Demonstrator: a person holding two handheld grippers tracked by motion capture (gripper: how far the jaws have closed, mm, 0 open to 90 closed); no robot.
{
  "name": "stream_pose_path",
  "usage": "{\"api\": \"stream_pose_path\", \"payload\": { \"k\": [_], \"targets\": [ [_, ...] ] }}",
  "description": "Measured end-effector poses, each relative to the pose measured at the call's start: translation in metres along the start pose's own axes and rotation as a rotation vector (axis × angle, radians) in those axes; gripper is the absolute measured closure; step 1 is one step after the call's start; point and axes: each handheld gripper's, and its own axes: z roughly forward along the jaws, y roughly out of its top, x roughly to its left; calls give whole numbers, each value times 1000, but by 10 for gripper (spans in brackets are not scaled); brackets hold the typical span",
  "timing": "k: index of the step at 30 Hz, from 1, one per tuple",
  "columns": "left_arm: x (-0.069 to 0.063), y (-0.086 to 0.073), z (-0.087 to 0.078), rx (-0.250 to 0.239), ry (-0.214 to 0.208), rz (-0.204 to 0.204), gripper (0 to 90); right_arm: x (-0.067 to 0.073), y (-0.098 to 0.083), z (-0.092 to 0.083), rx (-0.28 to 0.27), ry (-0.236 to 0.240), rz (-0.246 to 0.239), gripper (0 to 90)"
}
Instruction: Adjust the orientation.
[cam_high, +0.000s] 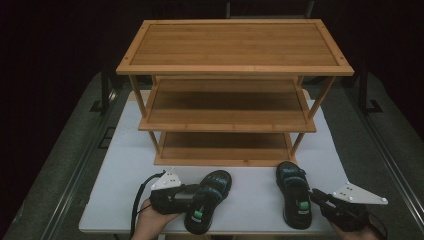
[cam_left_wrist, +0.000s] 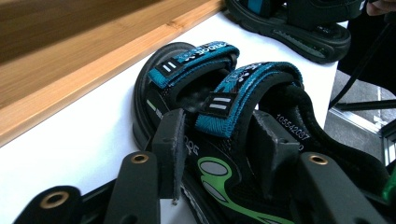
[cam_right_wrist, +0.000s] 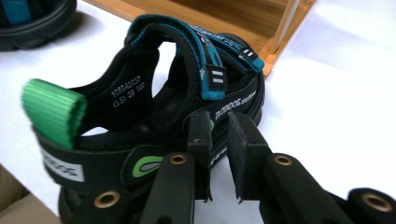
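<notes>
Two black sandals with blue straps and green heel tabs lie on the white table (cam_high: 125, 165) in front of a bamboo rack (cam_high: 235, 70). My left gripper (cam_high: 196, 194) comes at the left sandal (cam_high: 216, 181) from its left. In the left gripper view, my left gripper (cam_left_wrist: 219, 135) has its pads pressed on either side of that sandal's (cam_left_wrist: 196, 65) side wall, under the rear strap. My right gripper (cam_high: 314, 194) is at the right side of the right sandal (cam_high: 293, 187). In its own view my right gripper (cam_right_wrist: 218, 126) shows a narrow gap with nothing in it, its tips beside the sandal (cam_right_wrist: 140, 93).
The rack has three slatted shelves, all bare, and its bottom shelf (cam_high: 225, 150) sits just behind the sandals' toes. The table's front edge is close under the heels. Dark floor and metal rails (cam_high: 90, 150) flank the table.
</notes>
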Motion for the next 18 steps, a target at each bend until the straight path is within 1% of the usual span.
{"api": "stream_pose_path", "payload": {
  "k": [5,9,12,16,18],
  "targets": [
    [-2,1,-2,6,9,13,550,0,2,-7,-23,15,21,757],
    [-3,2,-2,4,14,15,547,2,6,-10,-30,26,21,727],
    [-4,2,-2,9,25,25,547,2,8,-11,-35,40,38,708],
    [-5,2,-2,13,42,31,547,0,10,-9,-30,29,60,661],
    [-5,2,-2,14,44,32,542,0,11,-8,-31,29,70,658]
  ]
}}
